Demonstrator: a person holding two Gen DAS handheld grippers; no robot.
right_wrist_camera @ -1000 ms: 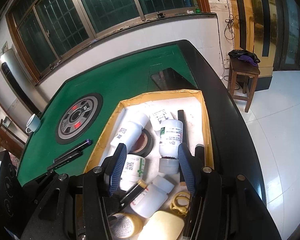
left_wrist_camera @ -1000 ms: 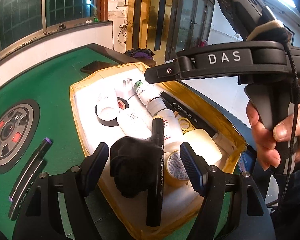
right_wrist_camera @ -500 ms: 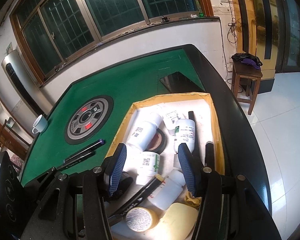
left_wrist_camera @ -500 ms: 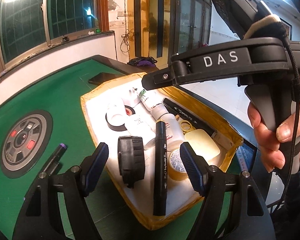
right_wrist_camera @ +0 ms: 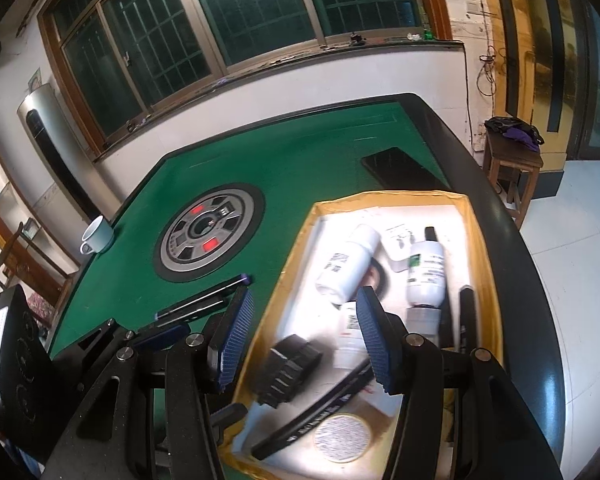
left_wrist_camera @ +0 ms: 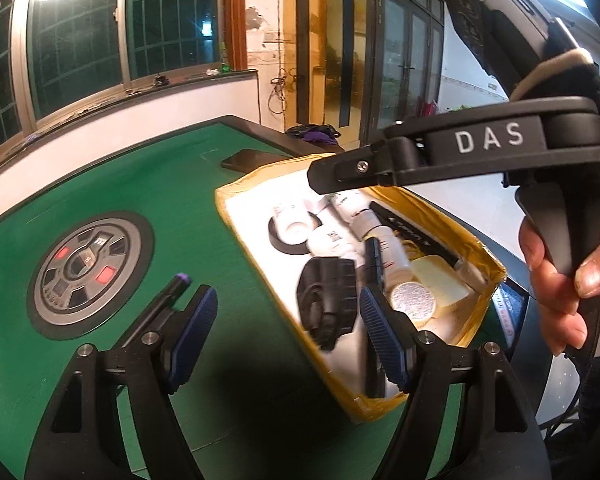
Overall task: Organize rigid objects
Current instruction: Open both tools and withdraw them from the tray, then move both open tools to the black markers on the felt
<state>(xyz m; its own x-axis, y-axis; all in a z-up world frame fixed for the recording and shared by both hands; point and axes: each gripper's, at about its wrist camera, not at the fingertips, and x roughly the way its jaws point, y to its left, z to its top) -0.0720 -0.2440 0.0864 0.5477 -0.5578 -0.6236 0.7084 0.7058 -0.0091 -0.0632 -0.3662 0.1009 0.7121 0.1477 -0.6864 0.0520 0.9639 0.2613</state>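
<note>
A yellow-rimmed box on the green table holds white bottles, a black tape ring, a tape roll, black markers and a black charger-like block. My left gripper is open and empty, above the box's left edge. My right gripper is open and empty, above the box's near left part. Purple-tipped pens lie on the felt left of the box.
A round control panel sits in the table's middle. A black phone lies beyond the box. A pale mug stands at the far left edge. A wooden stool stands off the table.
Both grippers have lifted and shifted left away from the box. The black block now lies free inside the box rather than between my left fingers.
</note>
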